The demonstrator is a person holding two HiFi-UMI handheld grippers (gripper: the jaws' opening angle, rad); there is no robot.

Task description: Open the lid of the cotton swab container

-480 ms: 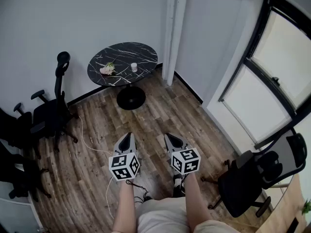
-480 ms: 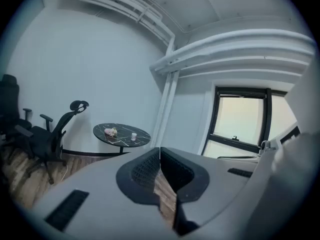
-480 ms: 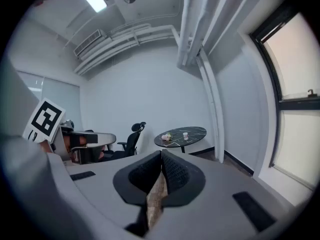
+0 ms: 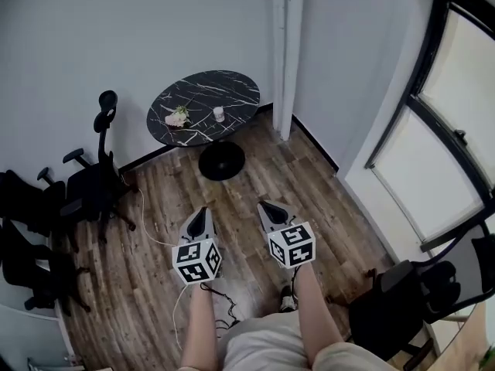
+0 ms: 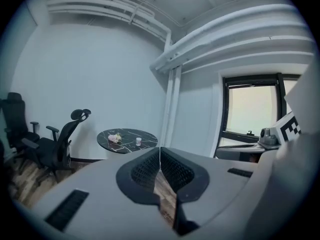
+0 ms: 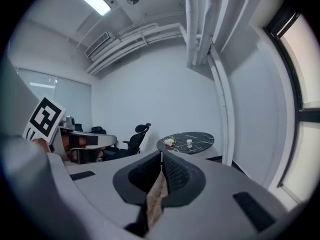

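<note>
Cotton swab container on table — tiny, detail unreadable; left tongs, right tongs closed, empty.

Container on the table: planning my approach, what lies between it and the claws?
Head view: only wood floor and the black table foot before the container.

An office: black swivel chairs, round marble-top table, wood-plank floor.
</note>
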